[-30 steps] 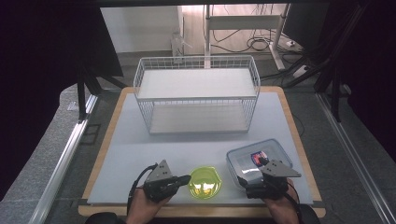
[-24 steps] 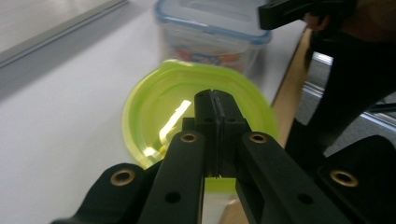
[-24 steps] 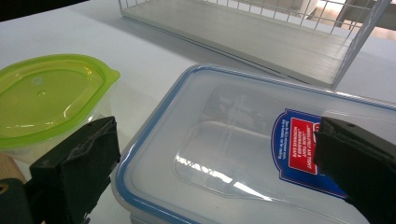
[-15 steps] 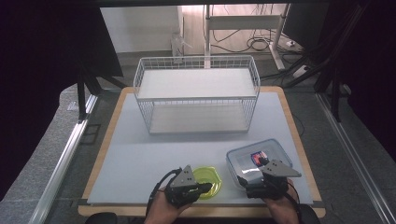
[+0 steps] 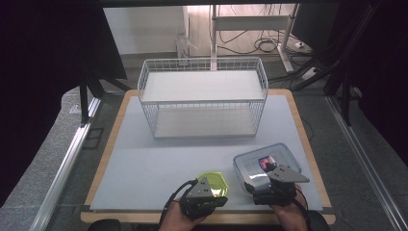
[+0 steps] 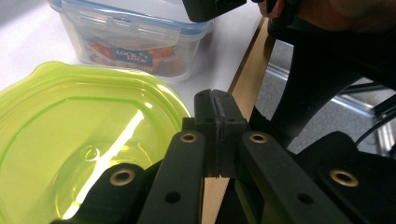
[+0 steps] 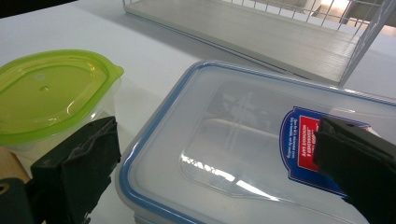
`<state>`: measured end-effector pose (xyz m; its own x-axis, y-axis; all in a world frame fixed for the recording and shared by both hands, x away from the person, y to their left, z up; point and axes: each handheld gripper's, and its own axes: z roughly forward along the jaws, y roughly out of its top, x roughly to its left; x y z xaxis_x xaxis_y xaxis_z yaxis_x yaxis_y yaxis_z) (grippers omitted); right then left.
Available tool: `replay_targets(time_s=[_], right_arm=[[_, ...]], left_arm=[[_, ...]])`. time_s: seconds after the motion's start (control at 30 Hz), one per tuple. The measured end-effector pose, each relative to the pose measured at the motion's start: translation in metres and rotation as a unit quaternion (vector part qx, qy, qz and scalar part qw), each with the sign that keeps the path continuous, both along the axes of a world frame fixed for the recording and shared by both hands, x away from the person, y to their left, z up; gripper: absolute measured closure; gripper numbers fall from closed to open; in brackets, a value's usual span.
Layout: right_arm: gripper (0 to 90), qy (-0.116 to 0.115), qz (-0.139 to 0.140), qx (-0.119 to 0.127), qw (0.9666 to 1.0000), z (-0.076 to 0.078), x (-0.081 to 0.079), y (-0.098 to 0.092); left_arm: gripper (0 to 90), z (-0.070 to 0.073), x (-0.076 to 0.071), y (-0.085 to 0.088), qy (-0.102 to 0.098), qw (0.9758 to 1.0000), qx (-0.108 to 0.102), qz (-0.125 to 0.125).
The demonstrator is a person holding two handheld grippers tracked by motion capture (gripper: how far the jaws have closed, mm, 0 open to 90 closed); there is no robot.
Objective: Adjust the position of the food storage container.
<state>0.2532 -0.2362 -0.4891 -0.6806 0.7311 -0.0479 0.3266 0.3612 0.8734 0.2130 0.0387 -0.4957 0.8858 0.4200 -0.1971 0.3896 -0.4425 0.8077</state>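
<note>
Two tools: left tool (image 6: pixel 215 135) pressed together beside green-lidded tub (image 6: pixel 70 140); right tool (image 7: pixel 224 182) spread (astride blue-rimmed box (image 7: pixel 224 135)), on worktop (image 5: pixel 159 163).

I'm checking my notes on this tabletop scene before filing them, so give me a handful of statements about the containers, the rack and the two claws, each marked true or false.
1. The round container with the lime-green lid stands left of the clear rectangular box with the blue-rimmed lid. True.
2. The left claw is wide open. False: its jaws are pressed together with nothing between them.
3. The right claw has its jaws spread, one to each side of the blue-rimmed box's lid. True.
4. The white wire rack holds both containers on its lower shelf. False: both stand on the pale table mat near the front edge.
5. The blue-rimmed box's lid is off. False: it is on.
</note>
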Motion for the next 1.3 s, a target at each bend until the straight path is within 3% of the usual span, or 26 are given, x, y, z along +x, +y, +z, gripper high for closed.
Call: replay_targets(time_s=[0.43,0.47,0.5,0.53,0.6,0.73,0.9,1.07,1.17,1.3], right_arm=[[1.0,-0.003,0.002,0.0,1.0,0.0,-0.001,0.0],[1.0,-0.003,0.002,0.0,1.0,0.0,-0.001,0.0],[1.0,-0.003,0.002,0.0,1.0,0.0,-0.001,0.0],[1.0,-0.002,0.001,0.0,1.0,0.0,-0.001,0.0],[1.0,-0.003,0.002,0.0,1.0,0.0,-0.001,0.0],[1.0,-0.002,0.002,0.0,1.0,0.0,-0.001,0.0],[1.0,-0.001,0.001,0.0,1.0,0.0,0.0,0.001],[1.0,-0.001,0.003,-0.002,1.0,0.0,-0.001,0.001],[1.0,0.0,0.003,-0.002,1.0,0.0,-0.001,0.002],[1.0,0.001,0.003,0.0,1.0,-0.001,0.0,0.001]], left_arm=[[89.8,0.0,0.008,0.01,0.007,0.9997,0.0,0.022],[89.8,0.001,0.009,0.014,0.002,0.9994,0.004,0.035],[89.8,0.001,0.01,0.015,-0.01,0.9982,0.028,0.051],[89.8,0.0,0.012,0.017,-0.016,0.998,0.03,0.053],[89.8,-0.001,0.018,0.026,0.007,0.9981,0.007,0.061],[89.7,0.0,0.022,0.033,0.01,0.9972,0.005,0.074],[89.7,0.001,0.022,0.028,0.01,0.9979,0.004,0.065],[89.5,0.009,0.023,0.013,-0.011,0.9986,0.014,0.049],[89.6,0.011,0.027,0.005,-0.023,0.998,0.028,0.052],[89.5,0.008,0.031,0.002,-0.022,0.9973,0.041,0.056]])
